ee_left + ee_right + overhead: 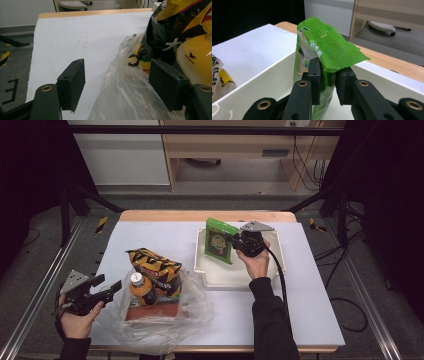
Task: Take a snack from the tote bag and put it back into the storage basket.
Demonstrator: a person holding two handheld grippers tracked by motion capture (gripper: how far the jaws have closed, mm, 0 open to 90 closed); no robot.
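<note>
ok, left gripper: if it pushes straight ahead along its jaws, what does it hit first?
Most likely the clear plastic bag: its film already bulges between the open jaws of the left gripper. Behind it sit the yellow bottle and the black-and-yellow snack bag; depth is uncertain.

White-topped table w/ plastic bag & white tray.

The right gripper has its two black jaws pinched on a green snack packet, which stands upright above the inside of a white tray. The packet's crimped top edge flares above the jaws. Beyond the tray lies the white surface, its wooden far edge behind.
</note>
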